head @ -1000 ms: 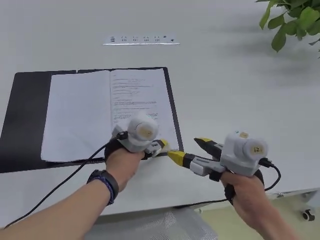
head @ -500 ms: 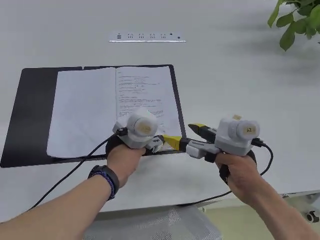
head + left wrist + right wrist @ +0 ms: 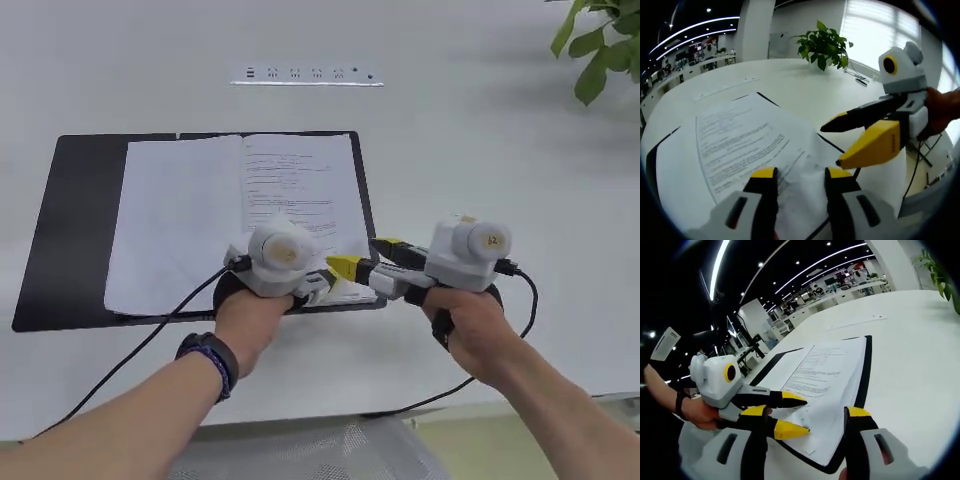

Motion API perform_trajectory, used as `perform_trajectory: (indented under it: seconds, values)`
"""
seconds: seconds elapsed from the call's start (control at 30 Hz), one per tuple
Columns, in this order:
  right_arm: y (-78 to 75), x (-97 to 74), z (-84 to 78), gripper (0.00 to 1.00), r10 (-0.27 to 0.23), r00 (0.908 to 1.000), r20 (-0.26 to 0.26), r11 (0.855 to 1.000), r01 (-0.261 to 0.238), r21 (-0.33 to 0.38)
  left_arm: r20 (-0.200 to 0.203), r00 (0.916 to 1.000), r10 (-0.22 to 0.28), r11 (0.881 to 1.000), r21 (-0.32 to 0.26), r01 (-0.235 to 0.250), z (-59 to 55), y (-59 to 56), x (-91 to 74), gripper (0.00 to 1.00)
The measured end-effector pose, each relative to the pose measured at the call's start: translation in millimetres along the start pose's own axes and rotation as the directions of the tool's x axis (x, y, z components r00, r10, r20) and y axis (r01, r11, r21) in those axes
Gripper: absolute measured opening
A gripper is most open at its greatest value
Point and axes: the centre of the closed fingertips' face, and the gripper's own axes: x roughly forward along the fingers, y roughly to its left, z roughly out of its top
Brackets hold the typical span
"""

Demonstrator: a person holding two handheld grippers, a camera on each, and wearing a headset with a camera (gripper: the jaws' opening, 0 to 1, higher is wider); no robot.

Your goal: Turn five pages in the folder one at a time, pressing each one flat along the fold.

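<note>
A black folder (image 3: 80, 200) lies open on the white table, with a blank sheet (image 3: 180, 220) on the left and a printed page (image 3: 300, 190) on the right. My left gripper (image 3: 322, 290) rests at the printed page's lower right corner. In the left gripper view its jaws (image 3: 800, 175) stand open with the paper (image 3: 740, 140) between them. My right gripper (image 3: 360, 255) points left over the same corner, close beside the left one, open. The page corner (image 3: 825, 435) lies between its yellow-tipped jaws (image 3: 807, 415), and the left gripper (image 3: 720, 377) reaches in from the left.
A power strip (image 3: 305, 76) is set into the table behind the folder. A potted plant (image 3: 600, 40) stands at the far right. Black cables (image 3: 150, 345) trail from both grippers over the table's near edge. White tabletop (image 3: 500, 160) spreads to the folder's right.
My right gripper has moved left, from off the folder to over its lower right corner, next to the left gripper. The left gripper has stayed at the page's lower edge.
</note>
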Motion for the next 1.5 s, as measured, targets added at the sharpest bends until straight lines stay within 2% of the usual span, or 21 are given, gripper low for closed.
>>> perform_trajectory:
  seconds: [0.13, 0.27, 0.37, 0.43, 0.53, 0.63, 0.73, 0.87, 0.93, 1.17, 1.23, 1.5]
  values:
    - [-3.3, 6.9, 1.0, 0.59, 0.014, 0.9999, 0.001, 1.000, -0.014, 0.022, -0.008, 1.0000, -0.005, 1.000, 0.019, 0.006, -1.8, -1.4, -1.4, 0.38]
    - [-9.6, 12.0, 3.6, 0.57, 0.006, 1.0000, 0.007, 0.998, -0.006, 0.057, -0.010, 0.9999, -0.011, 1.000, 0.017, 0.011, -3.2, -0.8, -3.8, 0.38]
    - [-6.6, 12.1, 10.6, 0.56, 0.016, 0.9992, 0.037, 0.996, -0.019, 0.086, -0.010, 0.9998, -0.014, 1.000, 0.017, 0.015, -4.8, -0.5, -5.7, 0.38]
    - [-6.7, 11.4, 10.4, 0.55, 0.015, 0.9992, 0.036, 0.996, -0.018, 0.084, -0.010, 0.9998, -0.018, 1.000, 0.014, 0.018, -5.2, -1.1, -6.4, 0.38]
    - [-7.5, 8.1, 9.5, 0.51, 0.013, 0.9991, 0.041, 0.996, -0.017, 0.086, -0.018, 0.9996, -0.023, 1.000, 0.014, 0.024, -6.3, -2.8, -8.0, 0.40]
    - [-6.8, 4.9, 6.7, 0.46, 0.017, 0.9988, 0.046, 0.995, -0.022, 0.099, -0.032, 0.9983, -0.049, 0.999, 0.003, 0.049, -6.7, -8.9, -10.5, 0.47]
    - [-5.9, 1.1, 6.9, 0.38, 0.023, 0.9972, 0.072, 0.992, -0.032, 0.125, -0.038, 0.9975, -0.060, 0.998, 0.004, 0.060, -7.7, -12.4, -12.4, 0.54]
    - [-4.0, -2.7, 2.8, 0.28, 0.017, 0.9961, 0.086, 0.988, -0.030, 0.152, -0.048, 0.9970, -0.061, 0.998, 0.006, 0.061, -9.3, -13.0, -18.1, 0.58]
    - [-2.4, -3.9, 2.0, 0.22, 0.020, 0.9948, 0.100, 0.986, -0.036, 0.164, -0.055, 0.9972, -0.052, 0.998, 0.017, 0.053, -10.2, -12.0, -22.7, 0.59]
    - [0.2, -3.4, 1.9, 0.03, -0.001, 0.9891, 0.147, 0.974, -0.033, 0.226, -0.034, 0.9991, -0.026, 0.999, 0.020, 0.027, -1.2, -4.5, -41.1, 0.61]
    - [2.3, -3.4, 3.8, 0.02, 0.002, 0.9866, 0.163, 0.964, -0.045, 0.261, -0.026, 0.9996, -0.014, 1.000, 0.023, 0.015, 1.4, -1.5, -47.4, 0.61]
    - [7.8, -4.2, 11.4, 0.00, 0.007, 0.9833, 0.182, 0.961, -0.057, 0.270, -0.006, 0.9993, 0.038, 0.999, 0.019, -0.038, 4.4, 17.0, -72.4, 0.64]
